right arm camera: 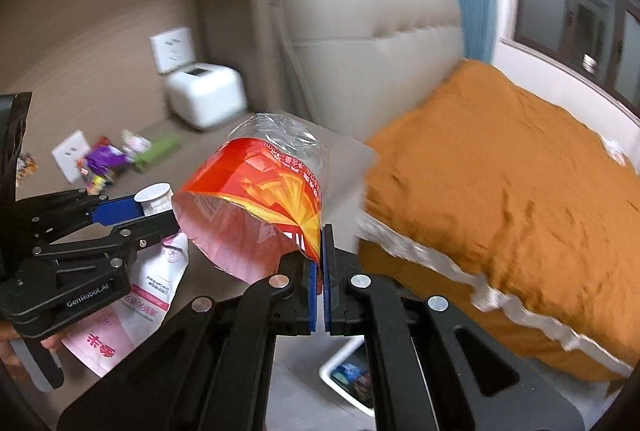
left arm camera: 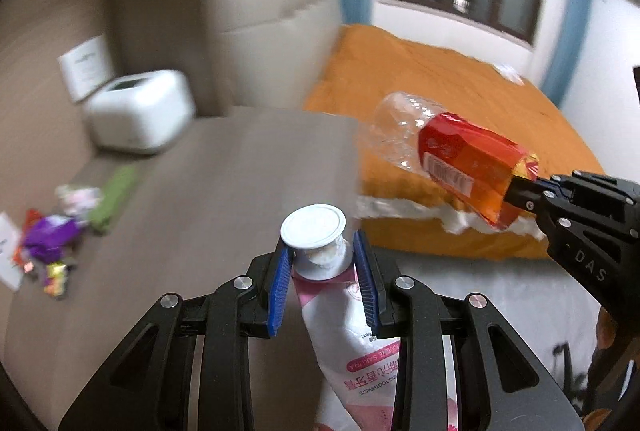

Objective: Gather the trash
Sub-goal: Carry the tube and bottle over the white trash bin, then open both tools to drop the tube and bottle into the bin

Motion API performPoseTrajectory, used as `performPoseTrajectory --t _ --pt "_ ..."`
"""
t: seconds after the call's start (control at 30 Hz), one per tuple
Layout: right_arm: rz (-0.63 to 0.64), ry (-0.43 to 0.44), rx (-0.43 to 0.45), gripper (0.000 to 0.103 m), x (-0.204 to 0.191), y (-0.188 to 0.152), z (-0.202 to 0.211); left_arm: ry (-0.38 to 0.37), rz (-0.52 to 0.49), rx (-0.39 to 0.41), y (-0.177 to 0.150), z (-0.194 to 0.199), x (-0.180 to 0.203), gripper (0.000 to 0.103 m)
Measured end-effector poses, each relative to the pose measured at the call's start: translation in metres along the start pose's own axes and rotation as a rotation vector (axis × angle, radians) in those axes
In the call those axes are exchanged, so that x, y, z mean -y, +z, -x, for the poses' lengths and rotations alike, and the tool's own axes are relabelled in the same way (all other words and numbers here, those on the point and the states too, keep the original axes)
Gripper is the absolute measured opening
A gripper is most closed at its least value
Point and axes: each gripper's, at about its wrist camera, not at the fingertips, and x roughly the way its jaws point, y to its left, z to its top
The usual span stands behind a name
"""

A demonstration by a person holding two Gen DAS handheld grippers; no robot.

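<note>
My left gripper (left arm camera: 325,263) is shut on a pink and white toothpaste tube (left arm camera: 348,343), gripping its neck just below the white cap (left arm camera: 313,225). It also shows in the right wrist view (right arm camera: 136,208) with the tube (right arm camera: 132,307) hanging below. My right gripper (right arm camera: 321,231) is shut on the cut edge of a clear plastic bottle with a red label (right arm camera: 260,199). In the left wrist view the right gripper (left arm camera: 524,193) holds that bottle (left arm camera: 448,151) in the air at the right.
A pile of wrappers (left arm camera: 60,227) (right arm camera: 112,159) lies on the brown nightstand (left arm camera: 208,191) by a white box-shaped device (left arm camera: 140,111). A bed with an orange cover (left arm camera: 440,91) stands to the right. A white bin (right arm camera: 352,375) sits on the floor below my right gripper.
</note>
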Motion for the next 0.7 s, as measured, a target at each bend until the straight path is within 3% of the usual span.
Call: performPoseTrajectory --t 0.1,0.33,0.53,0.7 --pt "-0.023 -0.041 -0.051 0.003 0.032 -0.024 -0.003 -0.059 -0.060 -0.036 -0.006 -0.026 0.047 0.030" --pt "-0.076 -0.101 -0.186 0.003 0.085 -0.087 -0.033 -0.141 -0.172 -0.135 -0.040 -0.096 0.118 0.030" --pt "-0.109 -0.101 -0.318 0.003 0.114 -0.150 -0.084 -0.198 -0.207 -0.245 -0.084 -0.180 0.141 0.031" --pt "-0.180 -0.048 -0.417 0.003 0.136 -0.210 -0.149 -0.235 -0.207 -0.342 -0.133 -0.264 0.151 0.031"
